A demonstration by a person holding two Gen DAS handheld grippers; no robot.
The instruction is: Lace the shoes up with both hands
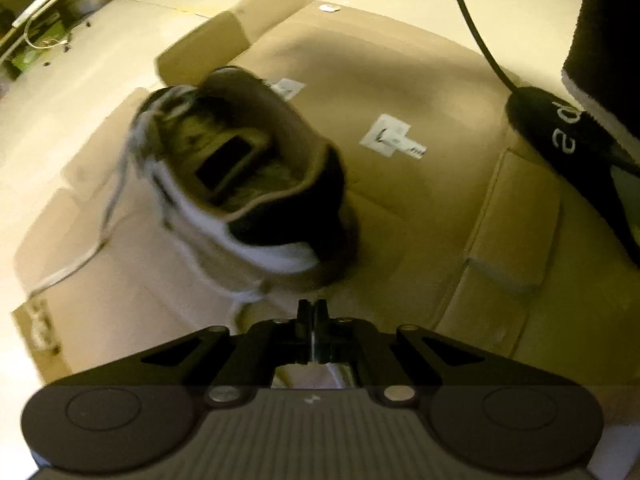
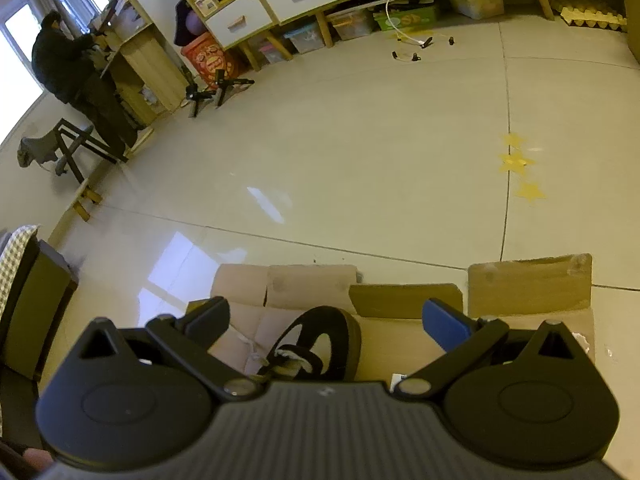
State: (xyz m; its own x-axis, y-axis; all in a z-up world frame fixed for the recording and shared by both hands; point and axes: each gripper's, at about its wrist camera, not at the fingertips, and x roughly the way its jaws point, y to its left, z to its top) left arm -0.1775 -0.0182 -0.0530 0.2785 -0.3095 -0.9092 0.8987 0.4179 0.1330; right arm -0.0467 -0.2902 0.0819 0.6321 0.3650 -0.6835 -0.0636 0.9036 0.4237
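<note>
In the left wrist view a blurred white, tan and black shoe [image 1: 256,184] lies on flattened cardboard [image 1: 400,80], its opening turned towards me. A white lace [image 1: 108,208] trails off its left side onto the cardboard. My left gripper [image 1: 313,312] is shut just below the shoe's heel. A thin pale sliver shows in the seam between its fingers; I cannot tell whether it is lace. In the right wrist view the right gripper [image 2: 326,320] stands open above the shoe's black collar [image 2: 340,328], one blue pad [image 2: 444,320] showing. White lace [image 2: 288,354] lies inside the collar.
A person's foot in a black shoe [image 1: 560,136] and a dark trouser leg [image 1: 600,20] stand at the cardboard's right edge, beside a black cable [image 1: 476,28]. Across the tiled floor are shelves [image 2: 280,0], a small tripod [image 2: 216,88] and a standing person [image 2: 72,68].
</note>
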